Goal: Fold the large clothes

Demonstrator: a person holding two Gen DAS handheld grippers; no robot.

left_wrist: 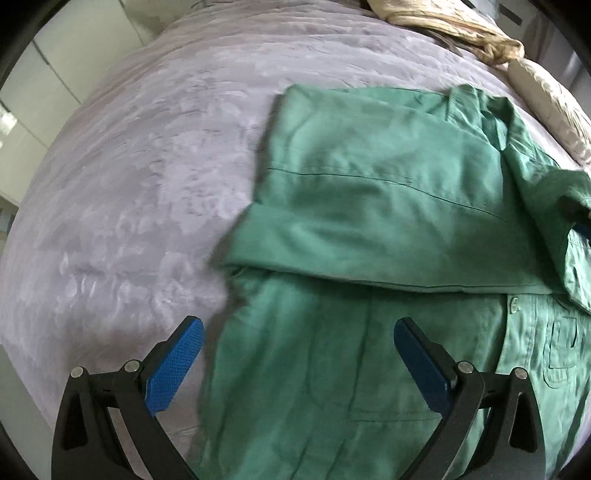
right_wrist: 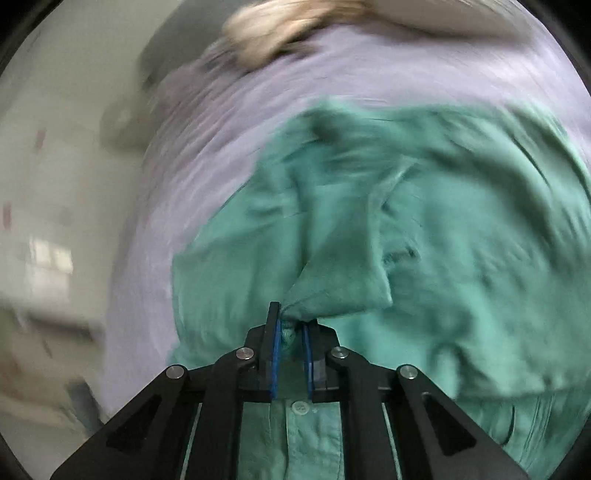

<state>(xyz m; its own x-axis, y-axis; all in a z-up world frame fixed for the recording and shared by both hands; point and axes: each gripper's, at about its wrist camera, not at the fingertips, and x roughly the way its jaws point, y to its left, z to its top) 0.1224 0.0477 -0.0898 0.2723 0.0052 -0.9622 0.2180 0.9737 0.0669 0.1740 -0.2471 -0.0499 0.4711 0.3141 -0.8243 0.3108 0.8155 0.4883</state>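
A green button-up shirt (left_wrist: pixel 369 221) lies on a lilac bedspread (left_wrist: pixel 129 184), with one sleeve folded flat across its body. My left gripper (left_wrist: pixel 297 332) is open and empty, its blue pads above the shirt's lower left part. In the blurred right wrist view my right gripper (right_wrist: pixel 291 325) is shut on a bunched fold of the green shirt (right_wrist: pixel 461 258), holding it a little above the rest of the cloth. The right gripper's tip also shows at the right edge of the left wrist view (left_wrist: pixel 578 218), under a raised fold.
A crumpled beige cloth (left_wrist: pixel 461 26) and a pale pillow (left_wrist: pixel 546 99) lie at the far right of the bed. White cupboard doors (left_wrist: pixel 55 66) stand beyond the bed's left edge. Bare bedspread (right_wrist: pixel 221 147) spreads left of the shirt.
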